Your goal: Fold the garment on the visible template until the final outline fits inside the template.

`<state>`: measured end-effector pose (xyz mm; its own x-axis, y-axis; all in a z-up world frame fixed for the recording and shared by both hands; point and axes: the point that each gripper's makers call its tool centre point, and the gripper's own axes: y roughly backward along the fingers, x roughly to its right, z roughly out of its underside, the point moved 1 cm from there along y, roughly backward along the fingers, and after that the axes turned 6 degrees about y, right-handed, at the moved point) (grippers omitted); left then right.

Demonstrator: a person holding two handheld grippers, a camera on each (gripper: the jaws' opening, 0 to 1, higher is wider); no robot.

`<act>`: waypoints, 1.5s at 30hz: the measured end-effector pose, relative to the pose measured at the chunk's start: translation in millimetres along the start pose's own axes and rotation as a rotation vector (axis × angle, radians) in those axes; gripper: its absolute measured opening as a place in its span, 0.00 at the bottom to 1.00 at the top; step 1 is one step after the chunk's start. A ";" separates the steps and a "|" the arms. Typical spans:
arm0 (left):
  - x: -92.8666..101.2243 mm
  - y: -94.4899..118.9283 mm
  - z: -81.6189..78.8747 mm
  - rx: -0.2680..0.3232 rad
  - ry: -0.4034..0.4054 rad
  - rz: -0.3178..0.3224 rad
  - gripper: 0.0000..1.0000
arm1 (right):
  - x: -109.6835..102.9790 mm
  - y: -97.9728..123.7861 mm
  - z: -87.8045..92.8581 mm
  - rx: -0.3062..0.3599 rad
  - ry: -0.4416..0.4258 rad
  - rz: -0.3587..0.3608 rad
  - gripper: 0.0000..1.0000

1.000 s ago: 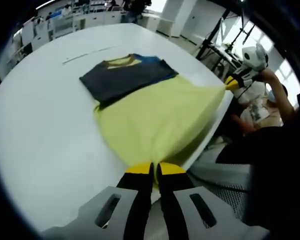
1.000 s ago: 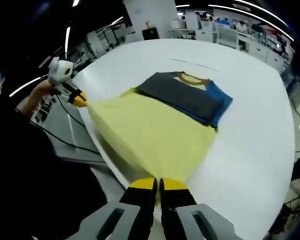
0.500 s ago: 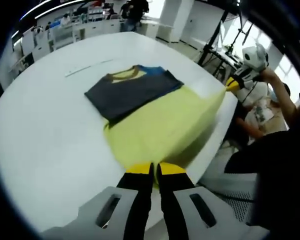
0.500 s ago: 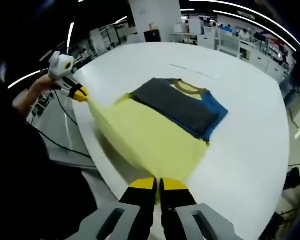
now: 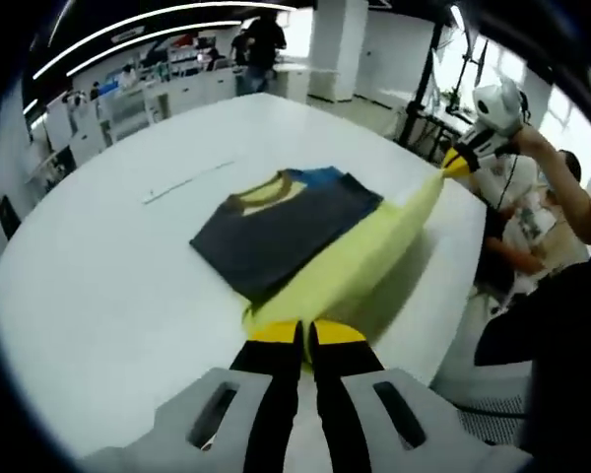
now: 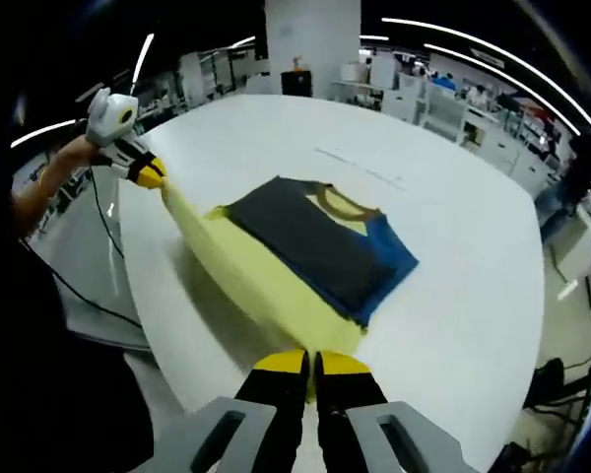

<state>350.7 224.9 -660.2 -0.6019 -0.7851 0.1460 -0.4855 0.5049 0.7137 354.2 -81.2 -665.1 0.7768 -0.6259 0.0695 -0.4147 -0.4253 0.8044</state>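
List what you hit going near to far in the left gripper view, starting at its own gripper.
left gripper → yellow hem of the garment → dark folded part of the garment → collar → thin strip on the white table → far table edge → desks and people in the background.

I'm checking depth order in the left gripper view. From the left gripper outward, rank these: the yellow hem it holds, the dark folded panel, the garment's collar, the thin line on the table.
1. Yellow hem, clamped in the left gripper.
2. Dark folded panel, mid-table, just beyond the hem.
3. Collar, at the panel's far edge.
4. Thin line, farther left on the white table.
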 end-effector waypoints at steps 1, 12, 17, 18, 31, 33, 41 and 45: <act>-2.6 -1.4 -4.4 0.008 -0.004 -0.003 0.01 | 4.1 -1.1 -2.9 0.003 0.004 0.009 0.00; -26.8 -8.5 -46.0 0.132 0.017 -0.053 0.01 | 41.4 -6.8 -36.7 0.071 -0.006 0.100 0.00; -34.9 -11.3 -64.4 0.181 0.023 -0.072 0.01 | 59.6 -9.6 -50.7 0.113 -0.006 0.142 0.00; -37.2 -12.0 -69.4 0.197 0.019 -0.080 0.01 | 63.5 -10.1 -53.5 0.120 -0.011 0.153 0.00; -58.4 -17.5 -95.8 0.279 0.048 -0.139 0.01 | 95.7 -17.0 -84.3 0.208 0.014 0.258 0.00; -61.5 -19.0 -97.6 0.286 0.053 -0.148 0.01 | 101.3 -20.6 -89.9 0.224 0.024 0.278 0.00; -81.4 -38.0 -107.9 0.302 0.062 -0.175 0.01 | 120.9 -43.8 -97.9 0.213 0.058 0.355 0.00; -92.9 -49.3 -112.3 0.309 0.076 -0.185 0.01 | 131.9 -56.9 -100.9 0.208 0.058 0.381 0.00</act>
<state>501.7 232.6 -632.0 -0.4423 -0.8921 0.0926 -0.7575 0.4269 0.4939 528.1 -73.6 -642.2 0.5727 -0.7286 0.3756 -0.7588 -0.2978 0.5793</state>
